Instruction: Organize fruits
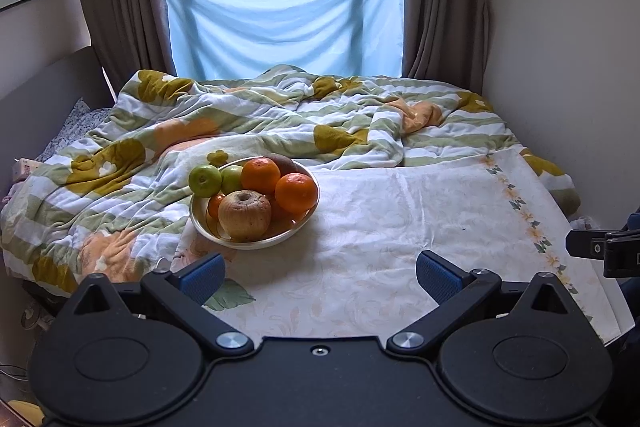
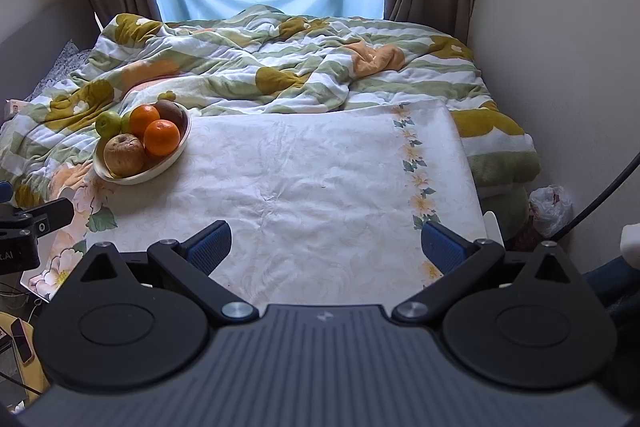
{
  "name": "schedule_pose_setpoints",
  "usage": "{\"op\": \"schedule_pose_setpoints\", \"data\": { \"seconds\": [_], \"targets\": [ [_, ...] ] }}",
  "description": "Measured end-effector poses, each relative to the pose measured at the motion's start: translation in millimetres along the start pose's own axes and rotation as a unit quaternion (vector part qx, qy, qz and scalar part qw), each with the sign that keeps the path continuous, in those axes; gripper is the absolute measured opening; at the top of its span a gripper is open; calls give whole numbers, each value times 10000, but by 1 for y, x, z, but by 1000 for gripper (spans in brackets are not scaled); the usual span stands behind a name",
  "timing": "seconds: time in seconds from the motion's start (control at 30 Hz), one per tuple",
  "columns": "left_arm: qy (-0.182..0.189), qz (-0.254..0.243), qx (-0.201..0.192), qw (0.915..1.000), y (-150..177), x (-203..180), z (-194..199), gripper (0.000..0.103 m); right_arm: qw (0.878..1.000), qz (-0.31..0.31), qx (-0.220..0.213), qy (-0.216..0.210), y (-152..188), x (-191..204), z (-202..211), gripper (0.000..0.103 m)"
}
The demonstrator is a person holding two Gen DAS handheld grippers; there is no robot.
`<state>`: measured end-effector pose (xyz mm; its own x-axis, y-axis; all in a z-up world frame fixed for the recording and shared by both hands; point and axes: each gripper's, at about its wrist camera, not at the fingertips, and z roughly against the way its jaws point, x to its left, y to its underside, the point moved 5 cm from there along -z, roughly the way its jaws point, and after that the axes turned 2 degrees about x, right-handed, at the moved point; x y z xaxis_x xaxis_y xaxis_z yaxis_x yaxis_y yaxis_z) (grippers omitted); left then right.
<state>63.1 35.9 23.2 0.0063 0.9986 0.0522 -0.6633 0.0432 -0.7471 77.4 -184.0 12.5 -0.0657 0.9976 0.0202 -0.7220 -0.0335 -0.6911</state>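
A white bowl of fruit stands at the far left of a pale floral cloth. It holds a wrinkled brownish apple, two oranges, two green apples, a brown kiwi and a small orange fruit below. My left gripper is open and empty, well short of the bowl. In the right wrist view the bowl sits far left; my right gripper is open and empty over the cloth.
A rumpled striped floral duvet covers the bed behind and left of the cloth. Walls close in on the right. A plastic bag lies on the floor at right. Curtains and a blue-covered window stand behind.
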Motion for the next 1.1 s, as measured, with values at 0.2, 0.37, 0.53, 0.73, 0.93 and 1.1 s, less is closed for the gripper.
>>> {"op": "schedule_pose_setpoints", "data": {
  "seconds": [0.2,0.37,0.53,0.73,0.93,1.1],
  "targets": [
    [-69,8,-27,10000,1,1,1,103,10000,0,-3,4,1,-1,0,103],
    [-86,4,-41,10000,2,1,1,103,10000,4,5,4,0,-1,0,103],
    [-91,1,-52,9999,2,0,1,103,10000,7,-4,0,0,-1,0,103],
    [-76,29,-40,10000,2,3,3,103,10000,2,-2,-2,0,0,0,103],
    [-78,45,-20,10000,3,7,3,103,10000,7,3,5,0,1,0,103],
    [-55,23,-13,10000,4,9,3,103,10000,-1,-2,13,0,1,1,103]
  ]
}}
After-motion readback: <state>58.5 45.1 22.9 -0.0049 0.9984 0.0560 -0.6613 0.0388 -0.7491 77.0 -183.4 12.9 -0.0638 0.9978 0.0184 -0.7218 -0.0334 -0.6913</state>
